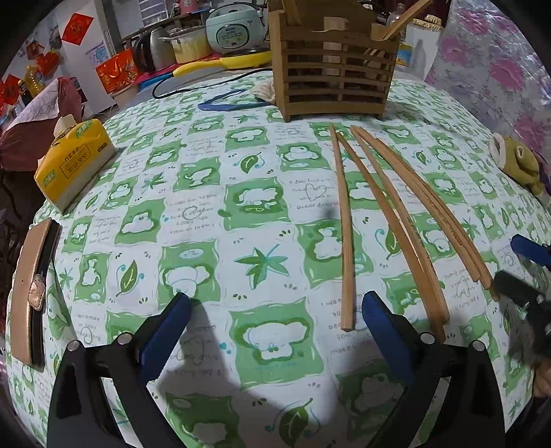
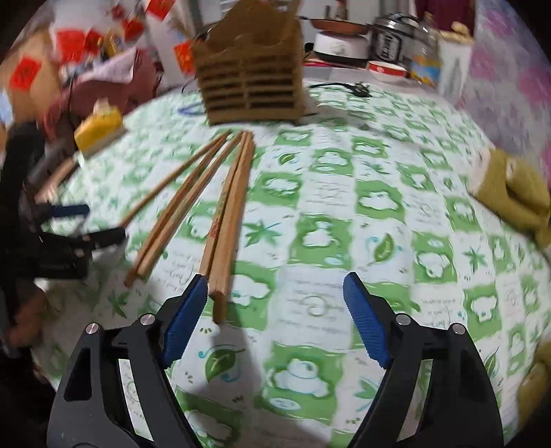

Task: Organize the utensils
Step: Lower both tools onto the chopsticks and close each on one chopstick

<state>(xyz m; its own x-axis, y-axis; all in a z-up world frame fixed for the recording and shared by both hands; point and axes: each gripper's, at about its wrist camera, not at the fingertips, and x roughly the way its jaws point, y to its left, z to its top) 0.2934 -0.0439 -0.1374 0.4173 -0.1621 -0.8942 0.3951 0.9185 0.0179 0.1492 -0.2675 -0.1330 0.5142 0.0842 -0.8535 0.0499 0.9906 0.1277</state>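
Observation:
Several wooden chopsticks [image 1: 346, 220] lie fanned on the green-and-white tablecloth, pointing toward a slatted wooden utensil holder [image 1: 332, 65] at the back that holds a few sticks. My left gripper [image 1: 275, 310] is open and empty; the nearest chopstick's end lies just inside its right finger. My right gripper [image 2: 275, 299] is open and empty, hovering low; the near ends of a chopstick pair [image 2: 227, 220] lie beside its left finger. The holder [image 2: 249, 81] stands behind them. The right gripper shows at the left view's right edge [image 1: 527, 275]; the left gripper shows at the right view's left edge [image 2: 69, 227].
A yellow tissue pack [image 1: 74, 165] and a tan wallet-like case [image 1: 31, 293] lie on the left. A yellow-green cloth [image 2: 509, 193] lies on the right. A rice cooker [image 1: 237, 27], kettle, pots and a black cable [image 1: 193, 86] crowd the back. The right wrist view is motion-blurred.

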